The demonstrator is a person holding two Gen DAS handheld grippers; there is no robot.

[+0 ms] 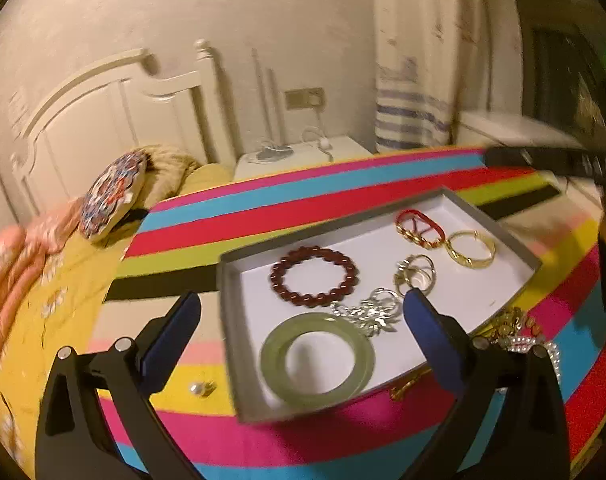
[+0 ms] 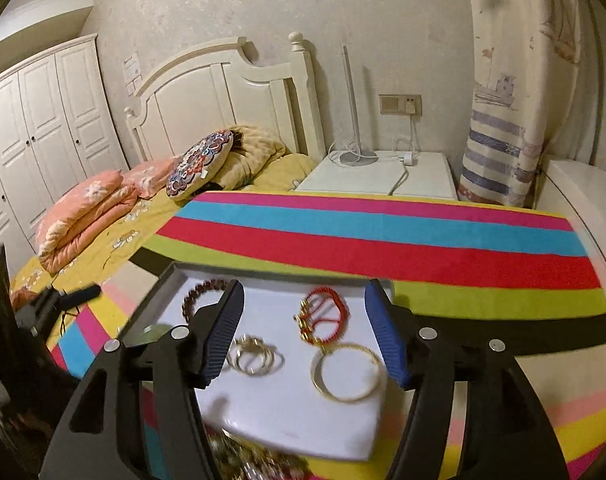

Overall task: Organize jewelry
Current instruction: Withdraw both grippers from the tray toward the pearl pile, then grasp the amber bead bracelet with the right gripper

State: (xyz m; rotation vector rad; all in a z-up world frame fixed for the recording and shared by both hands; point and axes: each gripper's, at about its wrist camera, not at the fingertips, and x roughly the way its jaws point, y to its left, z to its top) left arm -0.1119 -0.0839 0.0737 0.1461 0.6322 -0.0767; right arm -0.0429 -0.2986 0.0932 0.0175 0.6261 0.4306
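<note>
Nearest the person, the left gripper (image 1: 301, 312) stands with its jaws spread wide and nothing between the pads; the right gripper (image 2: 303, 332) is likewise parted and holds nothing, hanging over the tray (image 1: 231, 320).

By the tray's near edge, on the striped cloth (image 1: 343, 196), a heap of loose jewelry (image 1: 519, 332) lies unsorted: gold pieces and a sparkling strand, tangled together; off the tray's near left corner a small pearl earring (image 1: 202, 388) sits alone on the yellow stripe.

Inside the tray, at the near end, rests the green jade bangle (image 1: 317, 360), with a silver chain piece (image 1: 367, 312) touching its far rim; toward the middle lie the dark red bead bracelet (image 1: 313, 276) and a cluster of thin rings (image 1: 415, 274); at the far end sit the gold bangle (image 1: 471, 248) and the red cord bracelet (image 1: 419, 228).

Judging from this, the sorting looks more than half done; the heap and the earring are left to bring in.
</note>
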